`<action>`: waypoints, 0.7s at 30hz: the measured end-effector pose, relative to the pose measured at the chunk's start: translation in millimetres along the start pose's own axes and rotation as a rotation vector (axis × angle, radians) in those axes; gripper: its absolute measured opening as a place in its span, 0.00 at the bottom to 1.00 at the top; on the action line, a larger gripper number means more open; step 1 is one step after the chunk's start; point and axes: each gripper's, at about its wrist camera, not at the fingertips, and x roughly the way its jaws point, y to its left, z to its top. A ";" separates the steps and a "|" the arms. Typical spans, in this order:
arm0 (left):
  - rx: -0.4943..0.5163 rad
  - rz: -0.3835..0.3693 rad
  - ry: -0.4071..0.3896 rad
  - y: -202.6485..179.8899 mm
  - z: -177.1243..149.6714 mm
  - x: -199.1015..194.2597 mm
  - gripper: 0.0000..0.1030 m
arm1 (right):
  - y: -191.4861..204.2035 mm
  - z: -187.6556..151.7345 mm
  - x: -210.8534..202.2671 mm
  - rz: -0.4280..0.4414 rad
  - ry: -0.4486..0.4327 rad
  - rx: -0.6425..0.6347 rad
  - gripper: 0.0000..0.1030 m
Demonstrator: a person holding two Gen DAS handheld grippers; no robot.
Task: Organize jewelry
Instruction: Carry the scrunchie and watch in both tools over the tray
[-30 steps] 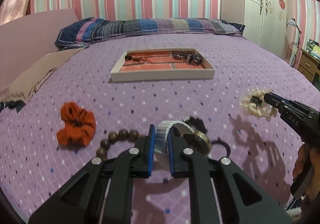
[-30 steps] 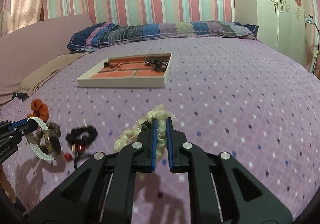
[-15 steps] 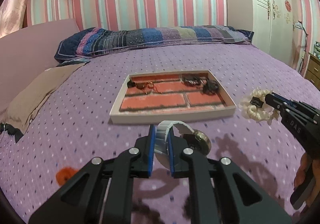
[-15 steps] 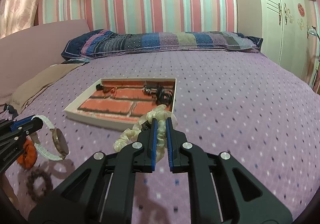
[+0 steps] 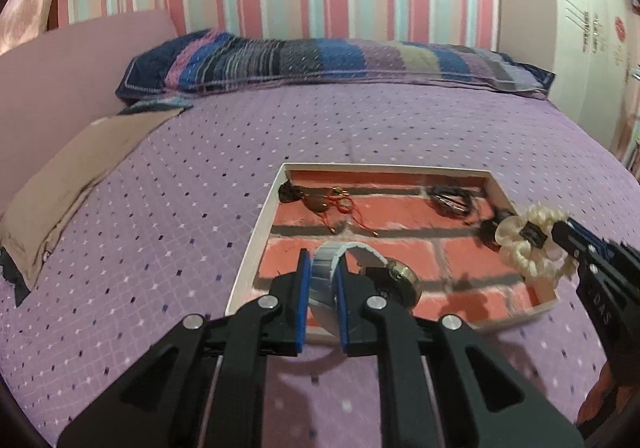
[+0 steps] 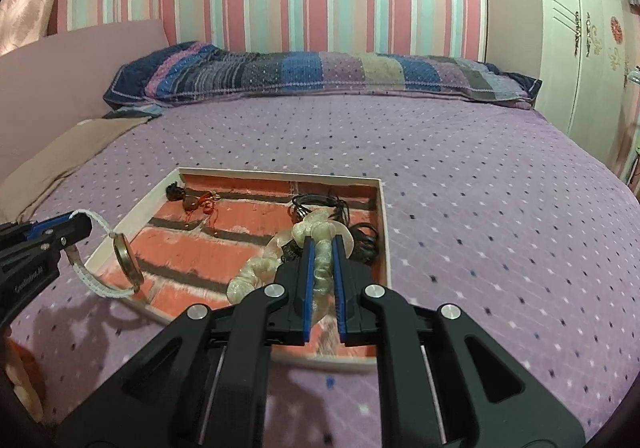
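A white-walled tray [image 5: 256, 244] with a brick-pattern floor lies on the purple bedspread; it also shows in the right wrist view [image 6: 383, 208]. My left gripper [image 5: 322, 268] is shut on the white strap of a wristwatch [image 5: 394, 276] and holds it over the tray's near left part. My right gripper [image 6: 321, 248] is shut on a cream scrunchie [image 6: 260, 272], held over the tray's near right part. The scrunchie [image 5: 524, 244] shows at the right of the left wrist view, the watch [image 6: 124, 260] at the left of the right wrist view.
Inside the tray lie a red-corded pendant [image 5: 332, 204] at the far left and black hair ties [image 5: 450, 198] at the far right. A striped pillow [image 5: 320, 64] lies at the bed's head, a beige cloth [image 5: 68, 172] at the left, a white wardrobe [image 6: 580, 48] at the right.
Both grippers have moved forward with their loads, from the near bedspread to above the tray. The orange scrunchie, beads and black ties have dropped out of view.
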 end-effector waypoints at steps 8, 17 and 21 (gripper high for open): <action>-0.014 0.014 0.099 6.8 20.9 69.7 0.12 | 15.1 16.9 57.4 -0.026 0.062 -0.013 0.09; 0.001 0.044 0.152 3.8 35.3 119.6 0.12 | 22.1 29.3 107.4 -0.062 0.162 -0.014 0.09; 0.014 0.068 0.165 4.2 46.2 136.4 0.12 | 19.5 32.6 129.6 -0.068 0.233 -0.005 0.09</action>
